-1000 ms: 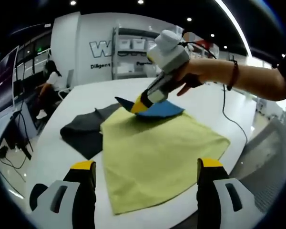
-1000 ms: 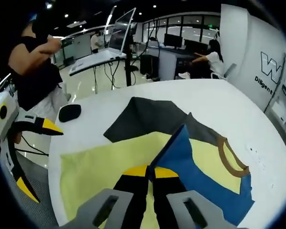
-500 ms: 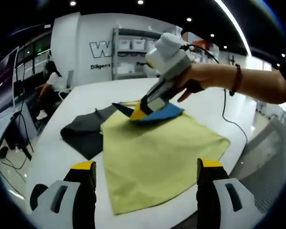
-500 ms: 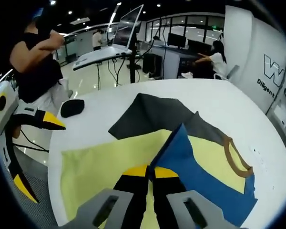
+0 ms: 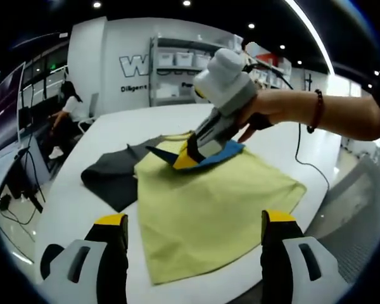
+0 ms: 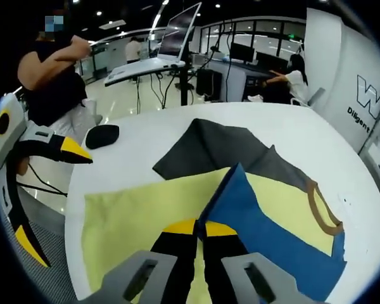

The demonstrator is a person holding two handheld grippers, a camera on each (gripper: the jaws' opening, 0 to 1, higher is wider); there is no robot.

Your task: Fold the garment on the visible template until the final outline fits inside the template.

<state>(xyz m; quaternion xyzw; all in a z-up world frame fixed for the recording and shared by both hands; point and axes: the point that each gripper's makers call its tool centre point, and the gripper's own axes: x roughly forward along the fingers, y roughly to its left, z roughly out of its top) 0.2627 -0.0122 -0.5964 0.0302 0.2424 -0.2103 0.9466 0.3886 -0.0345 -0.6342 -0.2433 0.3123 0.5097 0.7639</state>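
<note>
The garment lies flat on the white table (image 5: 69,209): a wide yellow panel (image 5: 209,202), a dark grey part (image 5: 111,180) beside it and a blue part (image 5: 227,151) at the far side. In the right gripper view the blue flap (image 6: 266,228) stands folded up over the yellow (image 6: 139,215), near a brown collar (image 6: 321,212) and the grey part (image 6: 215,149). My right gripper (image 6: 199,229) is shut on the blue flap's edge; from the other camera this right gripper (image 5: 180,159) hangs over the yellow. My left gripper (image 5: 196,221) stands open at the near table edge, and that left gripper (image 6: 31,190) holds nothing.
A black mouse-like object (image 6: 102,135) lies near the table edge. A person (image 6: 50,82) stands beyond it, and another person (image 5: 66,107) sits at a far desk. A cable (image 5: 301,152) runs over the table behind the hand. Shelves (image 5: 174,66) line the back wall.
My right gripper has carried the blue flap a little further over the yellow panel, toward my left gripper. The left gripper has stayed where it was, open.
</note>
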